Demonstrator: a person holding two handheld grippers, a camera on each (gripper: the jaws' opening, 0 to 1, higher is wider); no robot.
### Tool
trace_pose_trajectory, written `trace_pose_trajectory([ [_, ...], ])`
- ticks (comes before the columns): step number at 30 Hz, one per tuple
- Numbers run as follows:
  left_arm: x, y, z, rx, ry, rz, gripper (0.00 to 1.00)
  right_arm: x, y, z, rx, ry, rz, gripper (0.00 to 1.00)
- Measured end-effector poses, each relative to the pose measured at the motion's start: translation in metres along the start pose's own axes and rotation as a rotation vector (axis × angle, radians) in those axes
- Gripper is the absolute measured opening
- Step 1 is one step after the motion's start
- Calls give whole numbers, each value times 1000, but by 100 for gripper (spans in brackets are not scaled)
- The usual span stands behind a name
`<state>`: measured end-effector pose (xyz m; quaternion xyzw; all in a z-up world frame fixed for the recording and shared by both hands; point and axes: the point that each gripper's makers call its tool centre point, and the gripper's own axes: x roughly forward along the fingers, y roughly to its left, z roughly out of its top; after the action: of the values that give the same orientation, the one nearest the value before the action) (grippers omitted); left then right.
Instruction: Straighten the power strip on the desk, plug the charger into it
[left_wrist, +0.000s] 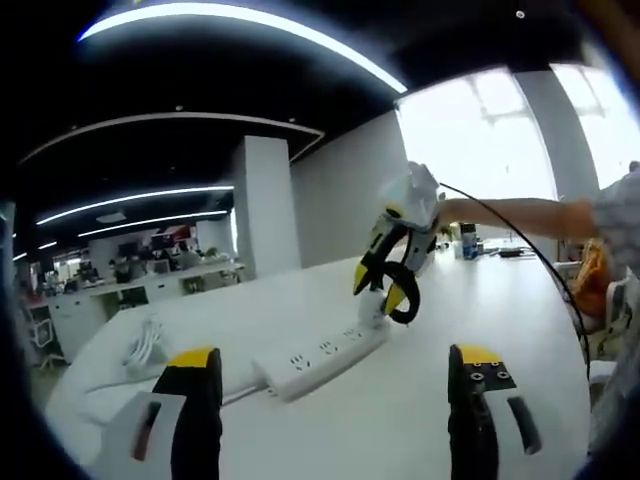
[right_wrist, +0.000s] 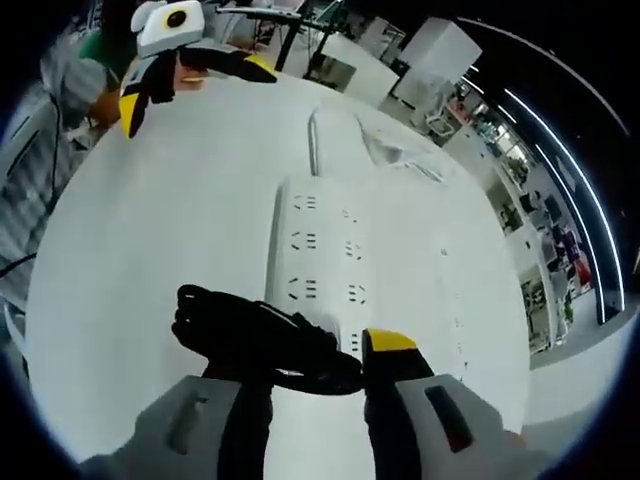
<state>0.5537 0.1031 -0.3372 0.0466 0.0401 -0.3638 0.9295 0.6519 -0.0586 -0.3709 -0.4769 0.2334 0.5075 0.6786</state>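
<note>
A white power strip (left_wrist: 320, 365) lies at a slant on the white desk (left_wrist: 400, 430), sockets up. My left gripper (left_wrist: 336, 360) stands open just short of it, jaws wide apart with nothing between them. My right gripper (left_wrist: 392, 285) hangs over the strip's far end, shut on the black coiled charger cable (left_wrist: 405, 300). In the right gripper view that black charger cable (right_wrist: 260, 335) lies across my right gripper (right_wrist: 315, 360), right above the near end of the power strip (right_wrist: 315, 250). The left gripper (right_wrist: 195, 85) shows at the top left, open.
A bundle of white cord (left_wrist: 145, 345) lies at the desk's left side, and the strip's white cord (right_wrist: 385, 150) runs off beyond the strip. A person's arm (left_wrist: 520, 215) reaches in from the right. Office desks and chairs stand behind.
</note>
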Motion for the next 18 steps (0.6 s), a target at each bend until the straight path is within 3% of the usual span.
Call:
trace_pose_trajectory([
  [18, 2, -1, -1, -7, -2, -3, 95, 4, 7, -2, -41, 139, 41, 24],
])
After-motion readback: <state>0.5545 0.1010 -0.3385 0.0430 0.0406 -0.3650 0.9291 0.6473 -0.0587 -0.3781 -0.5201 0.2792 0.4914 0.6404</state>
